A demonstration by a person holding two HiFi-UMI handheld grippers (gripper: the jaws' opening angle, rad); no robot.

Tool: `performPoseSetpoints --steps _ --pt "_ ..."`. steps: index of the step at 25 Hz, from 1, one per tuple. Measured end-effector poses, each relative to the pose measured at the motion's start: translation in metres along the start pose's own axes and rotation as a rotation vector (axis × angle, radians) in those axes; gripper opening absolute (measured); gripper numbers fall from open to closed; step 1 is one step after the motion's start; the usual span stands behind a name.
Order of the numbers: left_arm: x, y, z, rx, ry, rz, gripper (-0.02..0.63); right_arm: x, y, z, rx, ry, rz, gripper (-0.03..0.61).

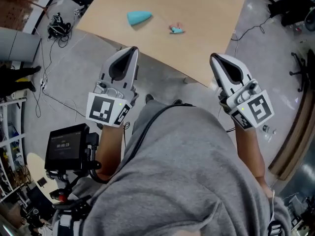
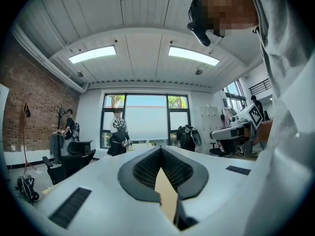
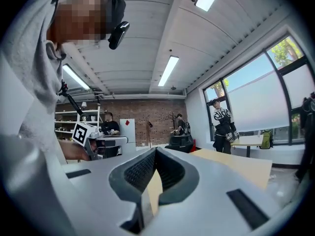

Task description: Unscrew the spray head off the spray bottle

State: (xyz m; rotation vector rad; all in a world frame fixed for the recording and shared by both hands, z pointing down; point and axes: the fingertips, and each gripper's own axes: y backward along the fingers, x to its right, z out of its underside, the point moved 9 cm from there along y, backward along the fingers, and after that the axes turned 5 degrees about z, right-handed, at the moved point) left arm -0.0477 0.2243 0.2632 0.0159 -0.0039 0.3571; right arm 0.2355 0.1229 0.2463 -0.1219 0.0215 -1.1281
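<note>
On the light wooden table point(image 1: 206, 14), far ahead in the head view, a teal bottle point(image 1: 139, 17) lies on its side. A small teal and pink piece point(image 1: 176, 30), apparently the spray head, lies apart to its right. Both grippers are held close to my body, short of the table's near edge. My left gripper point(image 1: 133, 49) point(image 2: 160, 149) is shut with nothing between its pads. My right gripper point(image 1: 214, 57) point(image 3: 155, 150) is also shut and holds nothing. Both gripper views look level across the room, and neither shows the bottle.
Grey floor lies between me and the table. Cables and a dark bundle point(image 1: 59, 28) lie on the floor at the left. A device with a screen point(image 1: 66, 145) hangs at my left hip. Other people point(image 2: 118, 136) and office chairs point(image 2: 69, 163) stand farther back in the room.
</note>
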Motion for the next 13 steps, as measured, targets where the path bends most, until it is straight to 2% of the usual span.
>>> performPoseSetpoints --steps 6,13 --pt "0.001 -0.002 -0.003 -0.004 0.003 -0.002 0.003 0.008 -0.006 -0.003 -0.004 -0.01 -0.006 0.005" --pt "0.001 -0.02 -0.008 0.008 -0.024 0.038 0.004 0.016 -0.023 -0.009 0.015 -0.009 -0.008 0.005"
